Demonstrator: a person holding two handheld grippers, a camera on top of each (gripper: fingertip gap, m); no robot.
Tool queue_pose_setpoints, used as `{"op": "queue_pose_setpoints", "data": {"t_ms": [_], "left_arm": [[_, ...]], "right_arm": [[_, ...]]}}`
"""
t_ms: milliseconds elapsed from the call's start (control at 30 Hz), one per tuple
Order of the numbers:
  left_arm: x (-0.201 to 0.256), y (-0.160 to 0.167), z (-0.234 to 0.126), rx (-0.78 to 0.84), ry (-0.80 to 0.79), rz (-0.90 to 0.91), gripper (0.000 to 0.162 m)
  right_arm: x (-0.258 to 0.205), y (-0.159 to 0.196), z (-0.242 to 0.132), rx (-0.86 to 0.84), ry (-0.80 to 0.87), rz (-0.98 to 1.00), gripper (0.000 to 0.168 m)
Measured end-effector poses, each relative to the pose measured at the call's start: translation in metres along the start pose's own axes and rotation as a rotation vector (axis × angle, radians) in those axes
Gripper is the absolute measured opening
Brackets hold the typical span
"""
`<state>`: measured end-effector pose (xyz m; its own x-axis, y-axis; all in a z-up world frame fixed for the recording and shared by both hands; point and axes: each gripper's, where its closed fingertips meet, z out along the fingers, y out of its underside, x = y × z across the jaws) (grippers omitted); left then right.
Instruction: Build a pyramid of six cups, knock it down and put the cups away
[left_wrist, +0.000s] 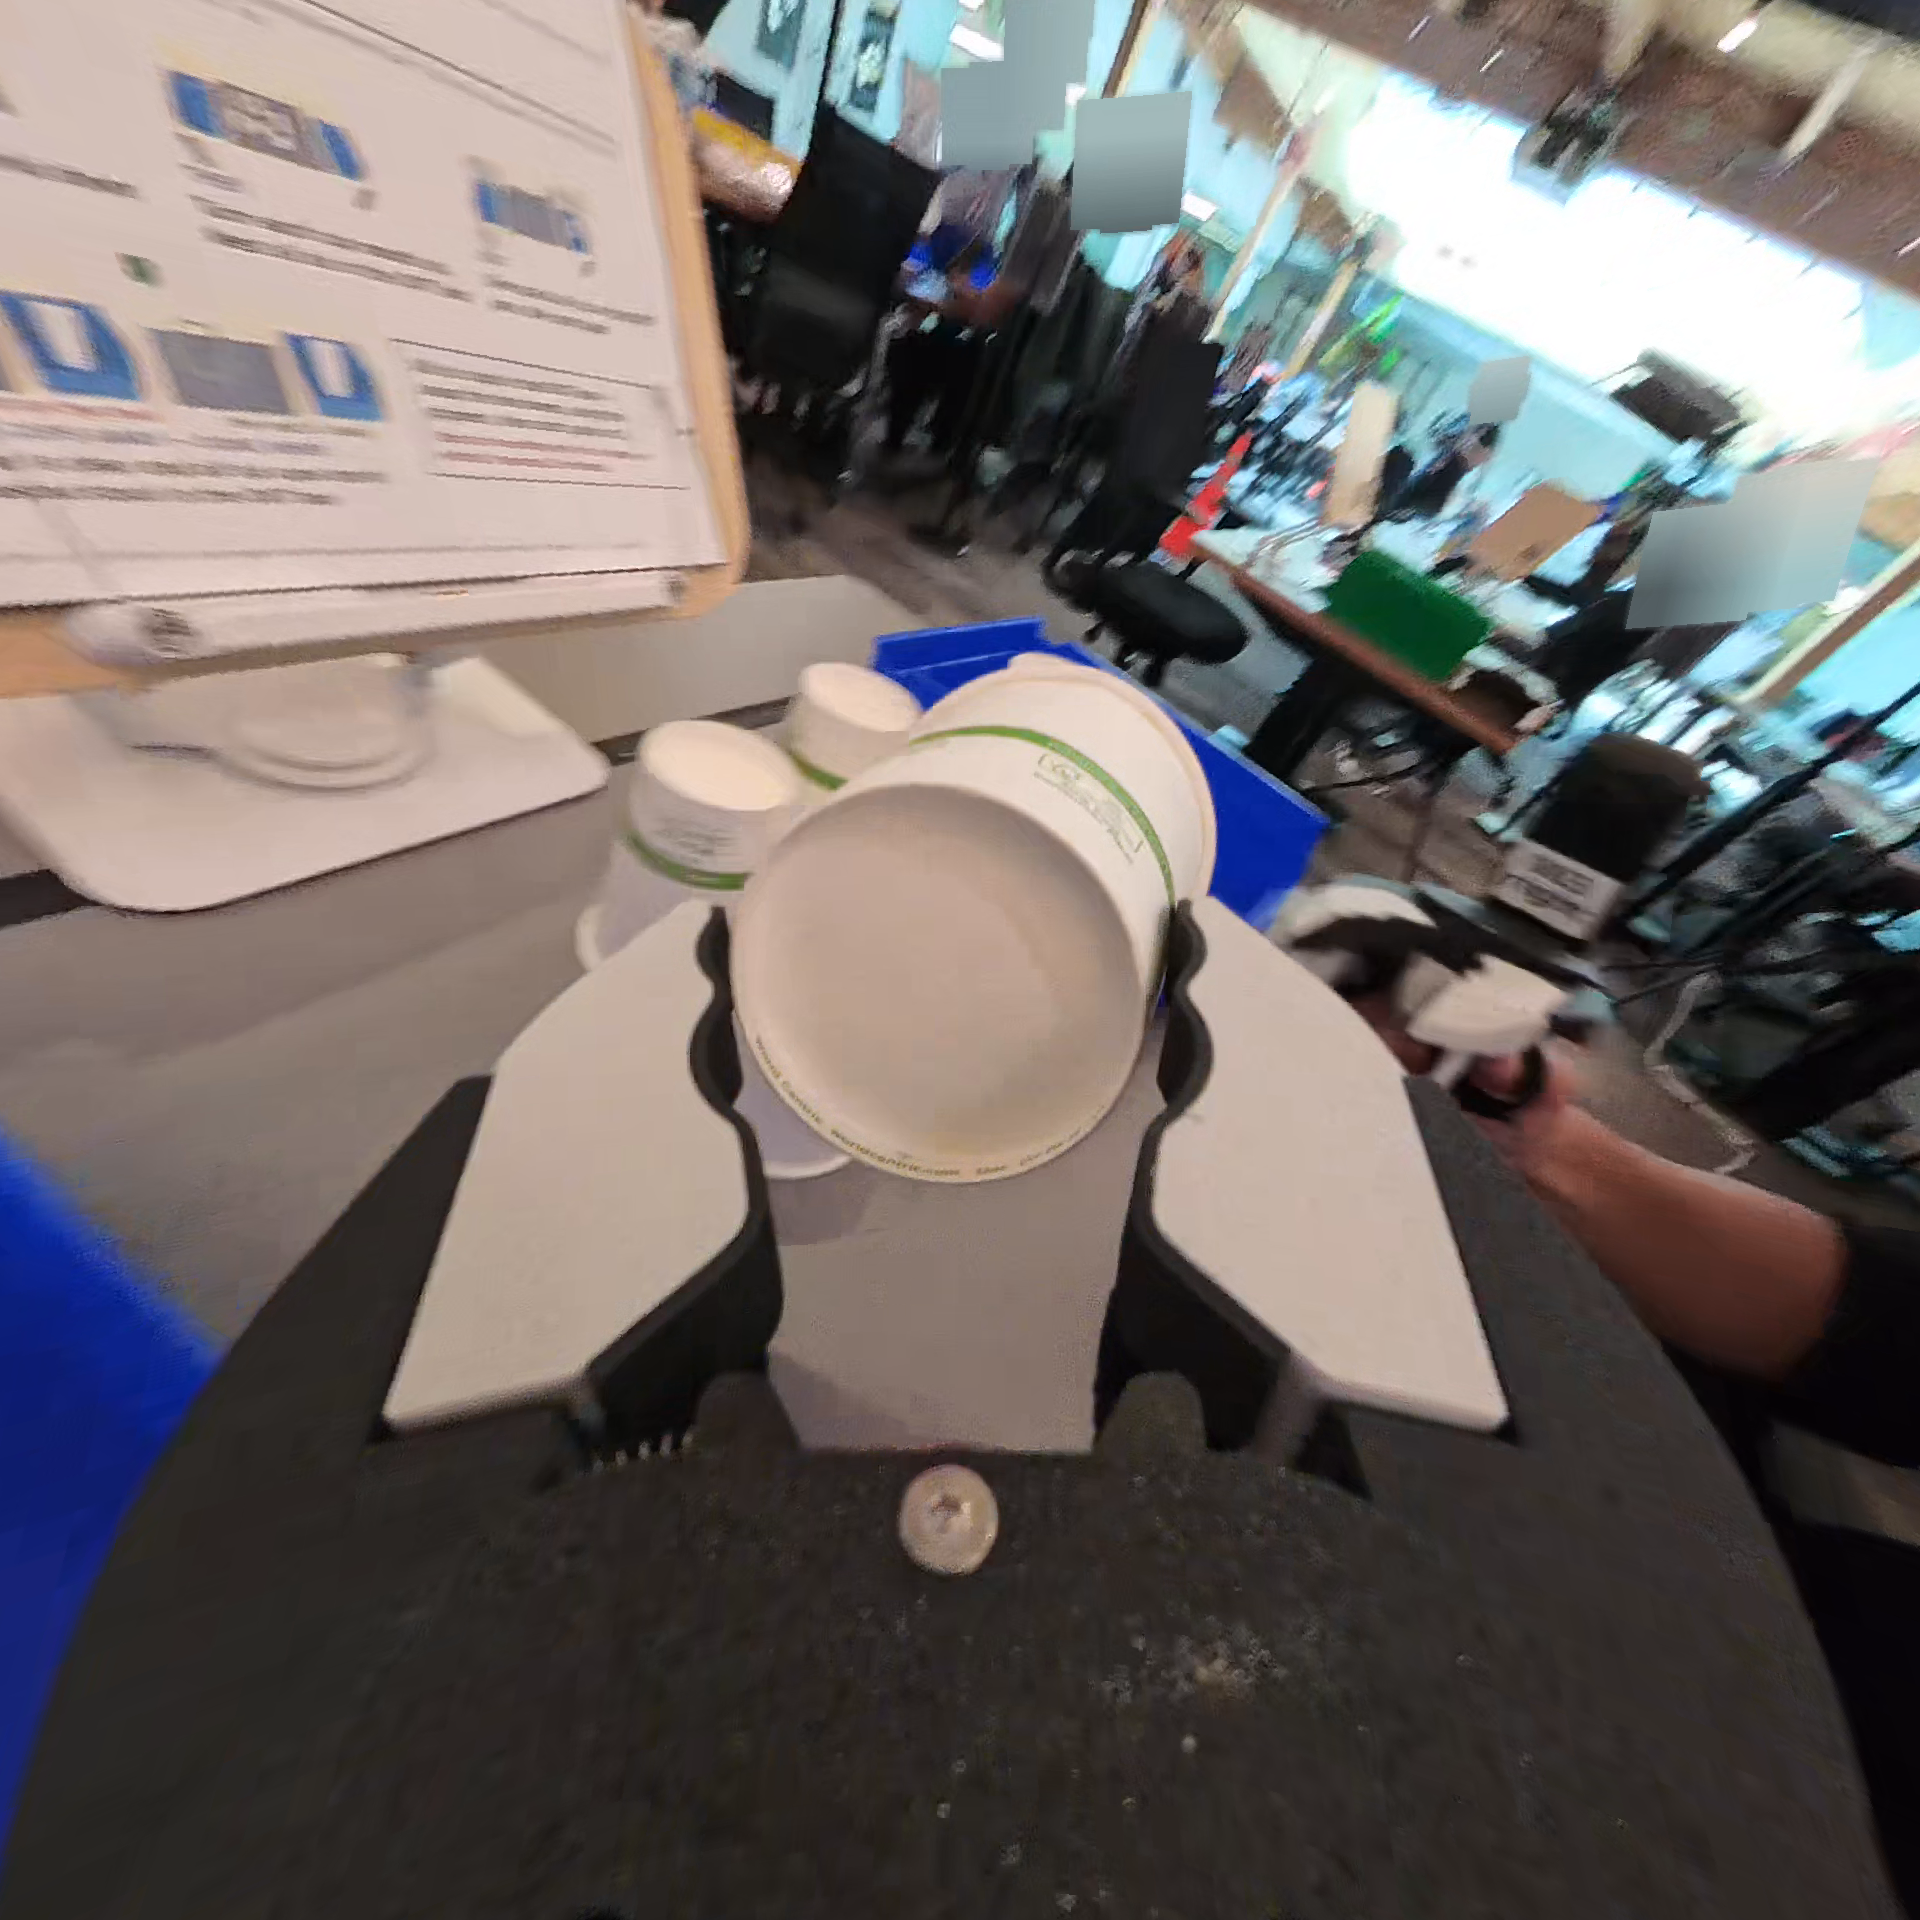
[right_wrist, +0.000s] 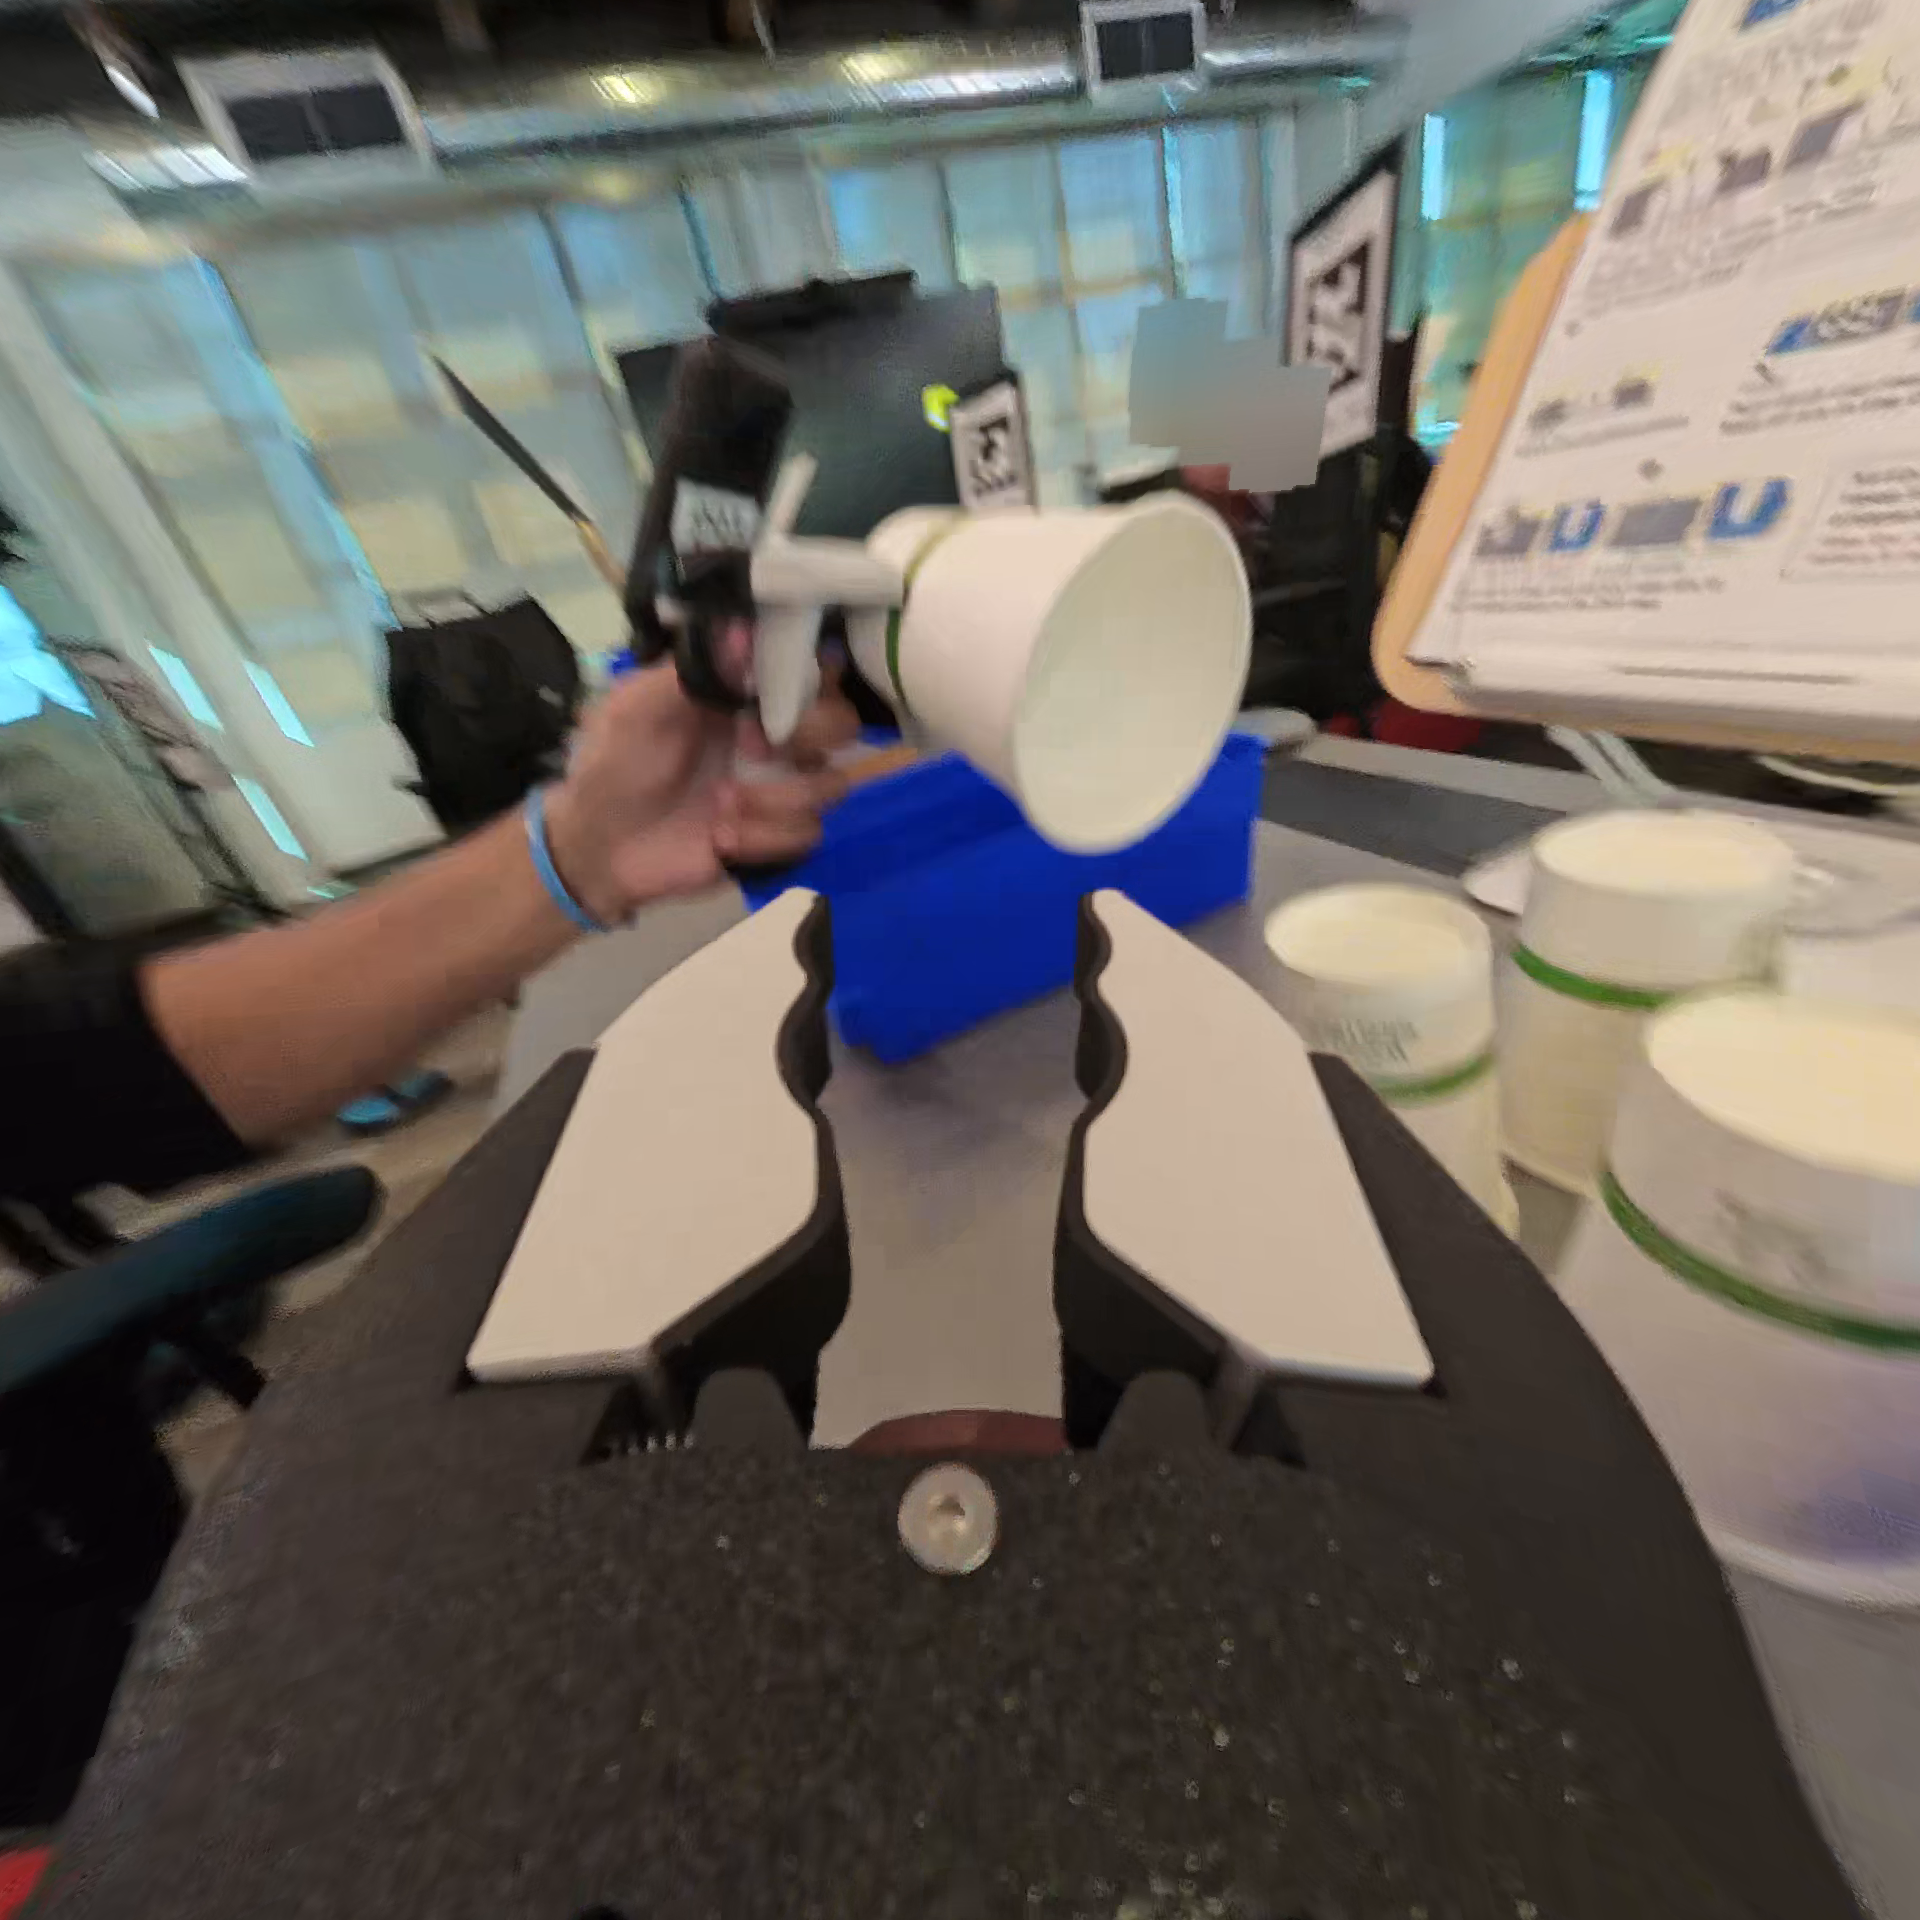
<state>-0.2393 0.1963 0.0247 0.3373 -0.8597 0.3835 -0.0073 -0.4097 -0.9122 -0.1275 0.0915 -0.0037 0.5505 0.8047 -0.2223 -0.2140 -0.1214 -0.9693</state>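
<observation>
My left gripper (left_wrist: 951, 940) is shut on a white paper cup with a green band (left_wrist: 966, 935), held in the air on its side with its bottom toward the camera. The same cup (right_wrist: 1081, 665) shows in the right wrist view with its open mouth facing me, in front of the blue bin (right_wrist: 997, 894). Upside-down white cups stand on the grey table: two beyond the held cup (left_wrist: 707, 805) (left_wrist: 847, 717), and three close at the right (right_wrist: 1382, 997) (right_wrist: 1652, 935) (right_wrist: 1787, 1164). My right gripper (right_wrist: 951, 925) is open and empty above the table.
A clipboard with printed sheets on a white stand (left_wrist: 343, 312) rises at the table's back; it also shows in the right wrist view (right_wrist: 1704, 416). The blue bin (left_wrist: 1236, 790) sits at the table's far edge. A second blue object (left_wrist: 73, 1351) is at the near left. Chairs and tables fill the room behind.
</observation>
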Motion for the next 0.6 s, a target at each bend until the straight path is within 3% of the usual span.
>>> {"op": "queue_pose_setpoints", "data": {"t_ms": [133,233,267,333,467,600], "left_arm": [[0.038,0.012,0.011,0.075,0.129,-0.085,0.079],[0.046,0.017,0.017,0.095,0.160,-0.106,0.079],[0.049,0.019,0.019,0.085,0.178,-0.118,0.079],[0.053,0.022,0.020,0.087,0.199,-0.117,0.078],[0.051,0.029,0.023,0.068,0.160,-0.097,0.079],[0.036,0.050,0.006,0.052,-0.002,-0.059,0.096]], "right_arm": [[-0.012,-0.023,0.031,-0.017,-0.217,0.051,0.049],[-0.021,-0.024,0.044,-0.027,-0.271,0.030,0.047],[-0.024,-0.026,0.045,-0.003,-0.289,0.037,0.039],[-0.024,-0.024,0.044,0.015,-0.288,0.034,0.006],[-0.017,-0.019,0.039,-0.007,-0.272,0.060,0.000],[-0.007,-0.039,0.021,0.009,-0.197,-0.015,0.000]]}}
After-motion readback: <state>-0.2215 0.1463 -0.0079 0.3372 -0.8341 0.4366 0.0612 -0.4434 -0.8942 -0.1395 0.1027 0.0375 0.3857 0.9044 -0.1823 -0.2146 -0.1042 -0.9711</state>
